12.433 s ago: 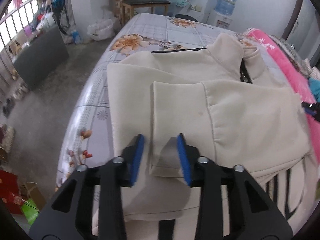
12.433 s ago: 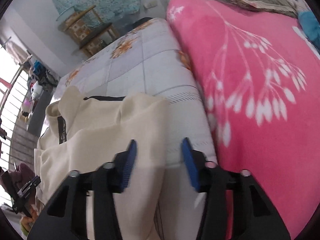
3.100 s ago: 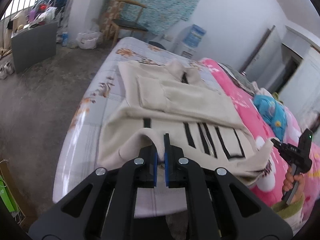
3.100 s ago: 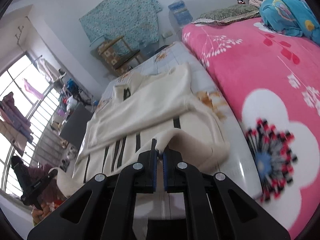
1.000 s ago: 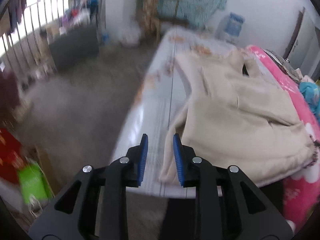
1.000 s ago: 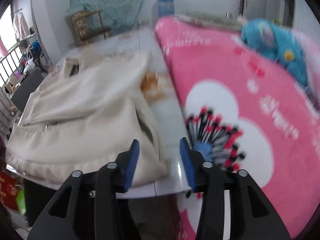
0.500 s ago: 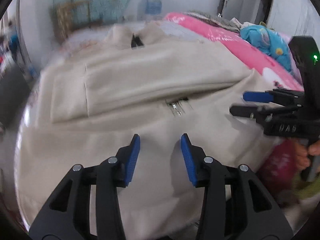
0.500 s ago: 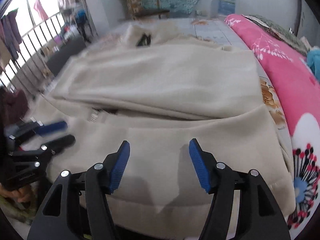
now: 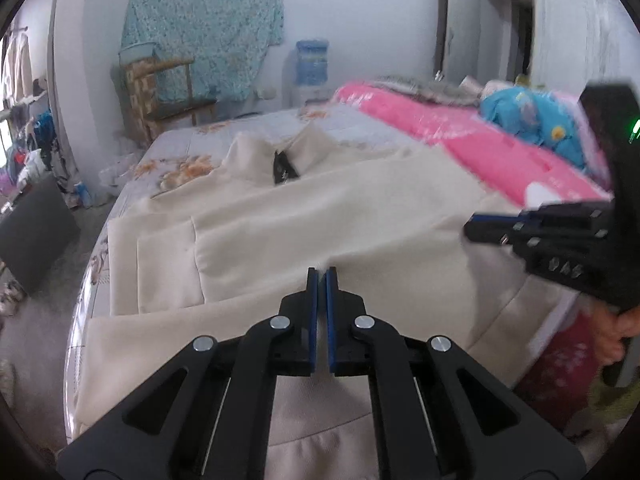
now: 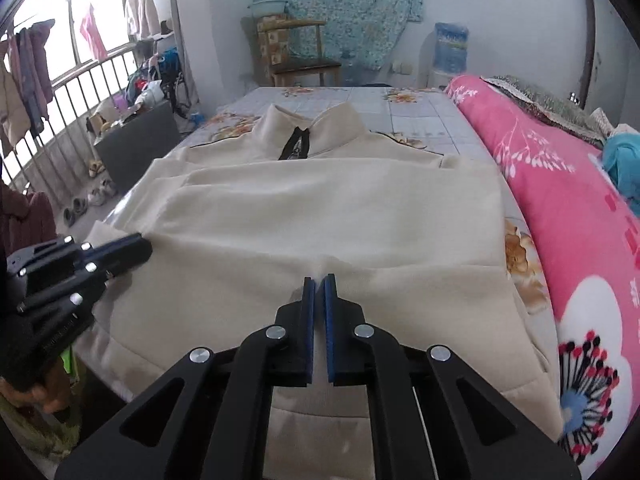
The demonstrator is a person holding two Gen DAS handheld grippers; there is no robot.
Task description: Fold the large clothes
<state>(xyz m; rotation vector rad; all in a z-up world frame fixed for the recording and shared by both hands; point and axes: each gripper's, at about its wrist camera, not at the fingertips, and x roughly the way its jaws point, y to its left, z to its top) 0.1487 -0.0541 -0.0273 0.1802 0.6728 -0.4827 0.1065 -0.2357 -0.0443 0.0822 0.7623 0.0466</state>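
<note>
Risk first: thin pinches. Both grippers clamped on only a small raised pucker of the cream zip-neck sweatshirt (image 9: 360, 216), jaws just closed on it. Likely to slip free on a lift, or to gather only the top layer and leave the fold below behind, spoiling the crease. Uneven pull between the two grips likely to skew the fold or drag the near hem off the bed edge (image 9: 86, 280).

Left to right in the left wrist view: sweatshirt spread across the centre of the frame, collar toward upper centre; left gripper (image 9: 322, 273) at lower centre, blue pads together on a ridge of fabric at a fold line; right gripper (image 9: 476, 228) at mid right, tips on the cloth, somewhat blurred, so grip there hard to confirm.

In the right wrist view: left gripper (image 10: 138, 246) at mid left on the garment edge; sweatshirt (image 10: 340, 208) filling the centre; right gripper (image 10: 319, 280) at lower centre, pinched on a cloth ridge; pink blanket (image 10: 580, 216) at right.
</note>
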